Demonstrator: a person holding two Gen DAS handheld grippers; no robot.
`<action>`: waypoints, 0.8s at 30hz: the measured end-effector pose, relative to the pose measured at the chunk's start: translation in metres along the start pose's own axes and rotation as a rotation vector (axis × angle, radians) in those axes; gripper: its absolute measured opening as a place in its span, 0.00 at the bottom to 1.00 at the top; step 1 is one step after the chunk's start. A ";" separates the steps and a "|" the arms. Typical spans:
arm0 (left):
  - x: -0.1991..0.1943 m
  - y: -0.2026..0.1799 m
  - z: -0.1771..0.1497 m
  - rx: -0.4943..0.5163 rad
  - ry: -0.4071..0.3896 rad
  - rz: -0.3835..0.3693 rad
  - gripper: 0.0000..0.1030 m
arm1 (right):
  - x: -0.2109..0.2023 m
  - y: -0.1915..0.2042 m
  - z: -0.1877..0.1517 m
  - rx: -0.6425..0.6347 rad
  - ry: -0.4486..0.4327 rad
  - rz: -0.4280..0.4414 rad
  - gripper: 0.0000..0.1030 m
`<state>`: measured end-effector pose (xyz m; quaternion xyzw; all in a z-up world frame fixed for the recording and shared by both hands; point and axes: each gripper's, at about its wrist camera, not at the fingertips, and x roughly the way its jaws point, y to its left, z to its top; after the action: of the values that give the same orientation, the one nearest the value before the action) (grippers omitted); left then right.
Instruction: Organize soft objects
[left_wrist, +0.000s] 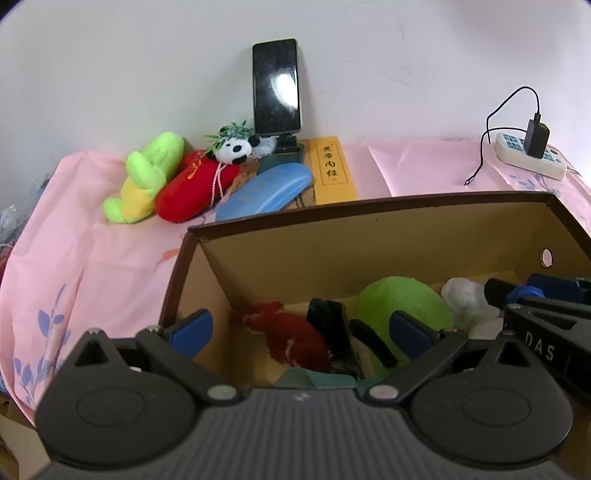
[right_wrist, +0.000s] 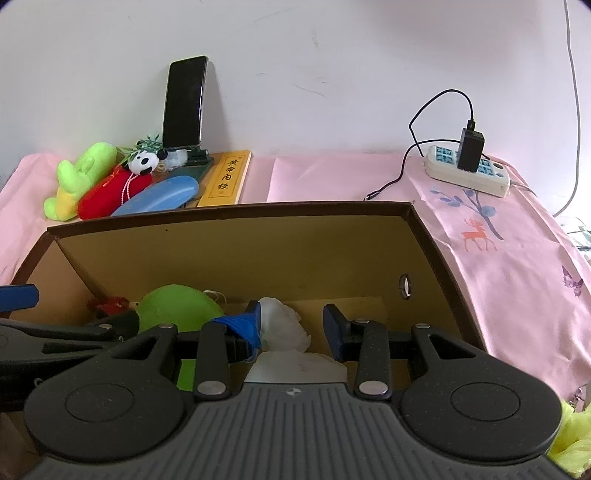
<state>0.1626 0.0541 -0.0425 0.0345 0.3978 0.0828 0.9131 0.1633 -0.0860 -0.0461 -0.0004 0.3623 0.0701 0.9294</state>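
Over the box (right_wrist: 229, 218), both tools, left (left_wrist: 301, 328) and right (right_wrist: 293, 325), hang released; closing now could snag the white toy (right_wrist: 284, 328) and drag it out

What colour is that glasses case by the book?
Light blue glasses case; clearest in the left wrist view.

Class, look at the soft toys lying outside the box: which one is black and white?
The panda toy, resting on the red plush beside the green-and-yellow plush; the other two are brightly coloured.

Box (left_wrist: 258, 230): 4 plush — red (left_wrist: 291, 341), green (left_wrist: 406, 306), white (left_wrist: 465, 299), dark (left_wrist: 328, 321). Outside: 3 plush (left_wrist: 192, 188), 1 phone (left_wrist: 276, 86), 1 book (left_wrist: 332, 170), 1 blue case (left_wrist: 264, 192), 1 power strip (left_wrist: 532, 158).
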 end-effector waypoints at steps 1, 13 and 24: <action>0.000 0.000 0.000 0.001 0.000 0.000 0.98 | 0.000 0.000 0.000 0.000 -0.001 0.000 0.19; -0.011 0.005 -0.001 -0.046 -0.003 0.009 0.98 | -0.012 0.000 0.005 -0.012 0.022 -0.047 0.20; -0.071 0.004 -0.007 -0.072 -0.038 0.051 0.98 | -0.065 -0.002 0.000 -0.001 -0.035 -0.026 0.20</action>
<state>0.1094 0.0450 0.0039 0.0134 0.3763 0.1194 0.9187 0.1158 -0.0967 -0.0023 -0.0044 0.3458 0.0583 0.9365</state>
